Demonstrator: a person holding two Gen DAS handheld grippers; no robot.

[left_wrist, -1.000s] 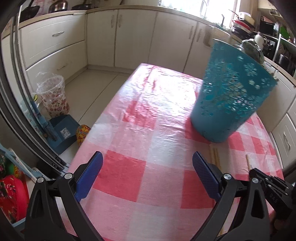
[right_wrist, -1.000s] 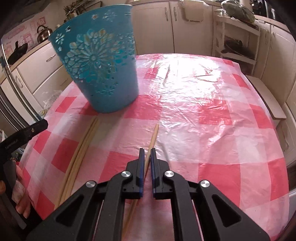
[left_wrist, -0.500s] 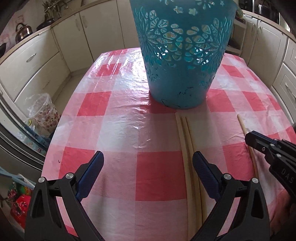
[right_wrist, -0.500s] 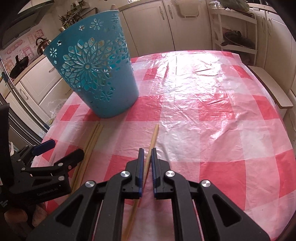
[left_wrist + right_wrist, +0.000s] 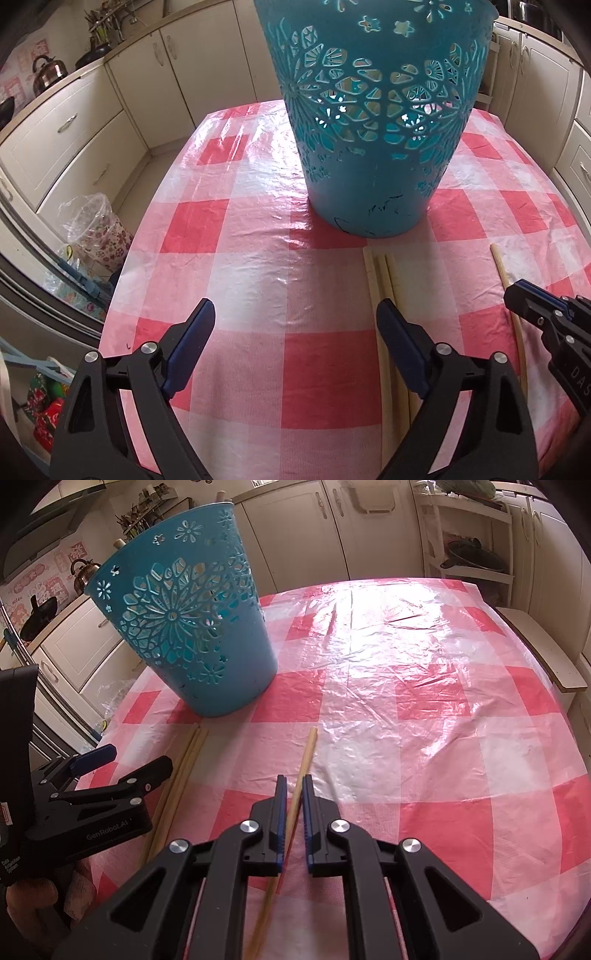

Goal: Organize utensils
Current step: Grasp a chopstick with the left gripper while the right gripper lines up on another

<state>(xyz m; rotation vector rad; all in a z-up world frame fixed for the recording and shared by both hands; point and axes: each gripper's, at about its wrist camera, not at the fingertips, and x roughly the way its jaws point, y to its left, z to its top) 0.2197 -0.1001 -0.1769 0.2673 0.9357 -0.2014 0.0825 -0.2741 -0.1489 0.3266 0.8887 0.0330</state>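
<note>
My right gripper (image 5: 291,794) has its fingers (image 5: 279,812) drawn narrow around a single wooden stick (image 5: 306,760), the pads clamped on its shaft while its far end lies on the cloth ahead. My left gripper (image 5: 295,325) stands wide with nothing between the fingers (image 5: 192,336); its jaws have just been closing a little, over bare cloth, with the right-hand finger above a bundle of sticks.

Largest thing here is the table, one of them, covered by a red-and-white checked plastic tablecloth (image 5: 424,701). On it stands one turquoise plastic basket (image 5: 373,122), upright, its wall pierced with flower cut-outs, and something pale pokes above its rim in the right wrist view.

Just in front of the basket lie three wooden sticks (image 5: 380,273) side by side, touching one another, pointing toward the basket's base. The fourth stick, the one I hold, lies apart to their right. That makes four sticks in all.
</note>
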